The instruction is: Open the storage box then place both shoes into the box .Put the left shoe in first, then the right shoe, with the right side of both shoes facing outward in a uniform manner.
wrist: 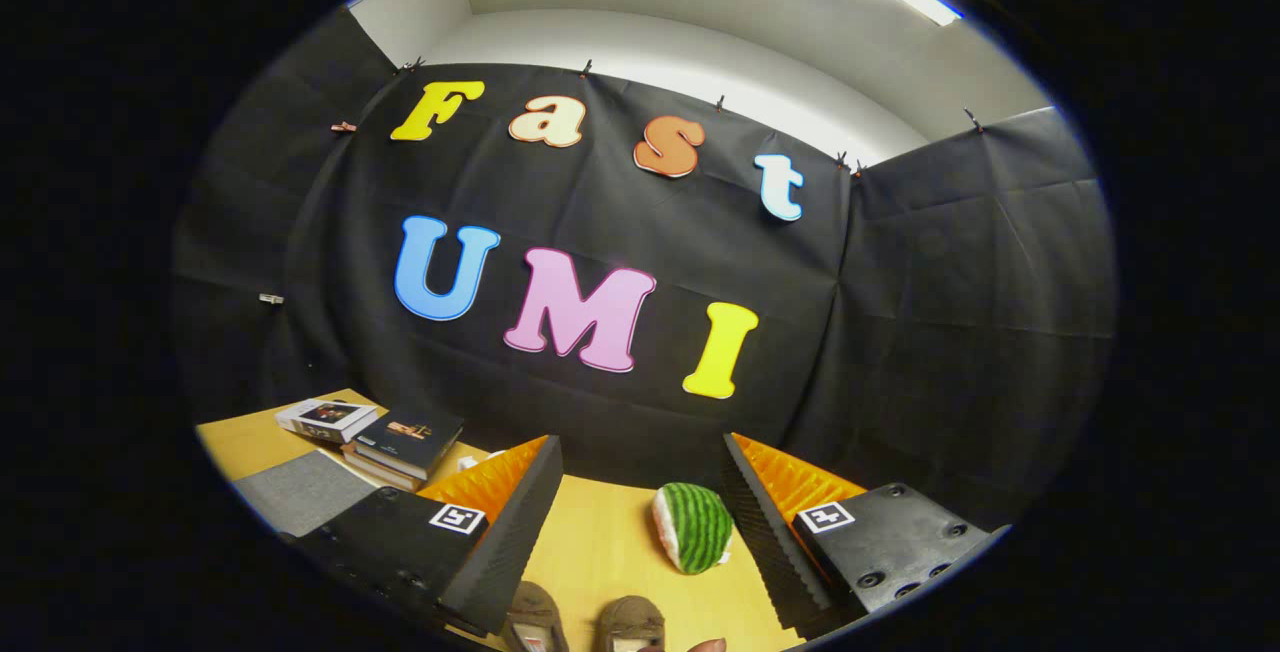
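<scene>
Claw: my gripper (628, 507) stands wide open, holding nothing, fingers spread over the yellow table (600, 542).
Shoes: two brown shoes (585, 622) sit side by side at six o'clock, low between my fingers, nearly under them.
Heading: as far as I can tell the near ends point toward twelve o'clock, long axes running six to twelve; too little shows to tell left shoe from right.
Watermelon toy (693, 527): at one o'clock from the shoes, just beside my right finger.
Books (375, 437): stacked at ten o'clock, with a grey pad (300, 492) near them.
Risk: I judge I could take the wrong shoe first, since both look alike from here.
Risk: closing low could nudge the watermelon toy, because it lies so close.
</scene>
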Available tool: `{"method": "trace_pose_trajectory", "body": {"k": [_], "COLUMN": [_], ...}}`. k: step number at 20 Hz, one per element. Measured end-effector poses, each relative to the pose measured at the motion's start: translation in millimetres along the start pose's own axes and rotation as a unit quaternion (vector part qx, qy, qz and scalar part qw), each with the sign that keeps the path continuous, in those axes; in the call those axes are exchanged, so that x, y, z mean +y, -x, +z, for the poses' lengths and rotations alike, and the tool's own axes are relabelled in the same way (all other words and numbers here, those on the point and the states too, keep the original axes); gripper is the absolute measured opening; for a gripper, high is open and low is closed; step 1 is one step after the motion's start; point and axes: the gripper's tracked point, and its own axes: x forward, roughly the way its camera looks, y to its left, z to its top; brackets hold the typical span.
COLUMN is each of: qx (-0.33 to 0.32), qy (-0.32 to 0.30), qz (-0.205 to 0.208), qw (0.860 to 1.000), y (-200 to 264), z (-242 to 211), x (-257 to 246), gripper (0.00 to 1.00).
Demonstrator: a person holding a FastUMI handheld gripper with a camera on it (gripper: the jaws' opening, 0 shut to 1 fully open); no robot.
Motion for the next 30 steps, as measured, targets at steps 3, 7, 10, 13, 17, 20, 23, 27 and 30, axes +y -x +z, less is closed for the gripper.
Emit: {"method": "trace_pose_trajectory", "body": {"k": [3, 7, 10, 13, 17, 20, 23, 27, 30], "qx": [0.033, 0.081, 0.142, 0.194, 0.283, 0.341, 0.384, 0.409, 0.427], "qy": [-0.059, -0.15, -0.203, -0.268, -0.343, -0.383, -0.439, -0.494, -0.541], "qz": [0.076, 0.164, 0.225, 0.274, 0.343, 0.37, 0.388, 0.398, 0.39], "qw": [0.995, 0.972, 0.942, 0.903, 0.828, 0.774, 0.714, 0.656, 0.61], "y": [1.2, -0.1, 3.0, 6.4, 26.8, 35.3, 46.7, 51.9, 54.6], "z": [-14.8, -38.5, -72.5, -104.1, -153.6, -189.0, -212.0, -238.0, -249.7], "x": [35.8, 76.8, 109.9, 141.2, 182.5, 200.0, 225.0, 244.7, 259.4], "gripper": [0.97, 0.97, 0.99, 0.98, 0.98, 0.98, 0.98, 0.98, 0.98]}}
